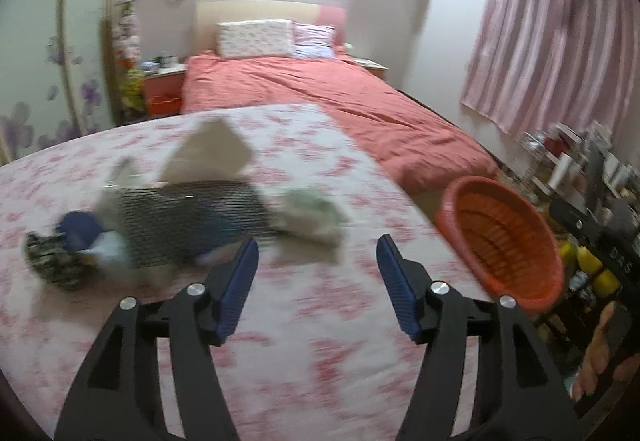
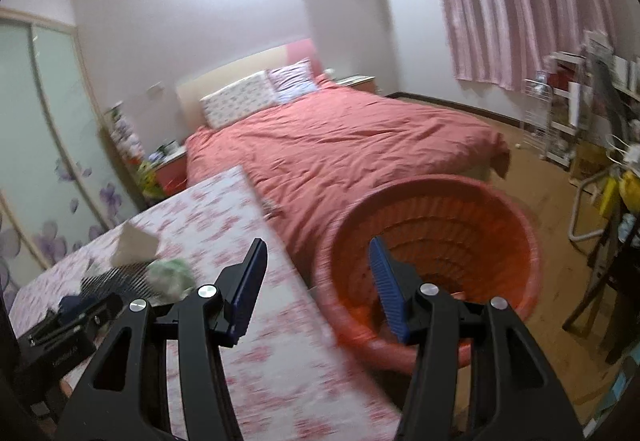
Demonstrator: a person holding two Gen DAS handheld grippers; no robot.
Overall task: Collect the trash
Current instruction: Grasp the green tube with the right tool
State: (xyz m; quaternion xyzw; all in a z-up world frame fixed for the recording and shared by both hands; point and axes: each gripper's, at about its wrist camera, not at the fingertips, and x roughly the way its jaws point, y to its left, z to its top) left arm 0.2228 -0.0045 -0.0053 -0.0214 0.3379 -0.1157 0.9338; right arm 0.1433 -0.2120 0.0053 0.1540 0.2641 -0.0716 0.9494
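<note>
Trash lies on a table with a pink floral cloth (image 1: 304, 321): a crumpled greenish-white wad (image 1: 312, 217), a beige paper piece (image 1: 208, 157), a black ribbed item (image 1: 188, 217), a blue object (image 1: 78, 227) and a dark patterned scrap (image 1: 50, 261). My left gripper (image 1: 318, 245) is open and empty above the cloth, just short of the wad. An orange basket (image 1: 504, 241) stands off the table's right edge. My right gripper (image 2: 318, 247) is open and empty, over the gap between the table (image 2: 260, 341) and the basket (image 2: 432, 225). The wad (image 2: 170, 277) and the beige piece (image 2: 134, 243) show at its left.
A bed with a red cover (image 2: 340, 149) lies behind the table. Pink curtains (image 1: 540, 41) hang at the right. Cluttered shelves (image 2: 568, 113) and a chair (image 2: 600, 281) stand at the right on the wood floor. A glass wardrobe door (image 2: 48, 121) is at the left.
</note>
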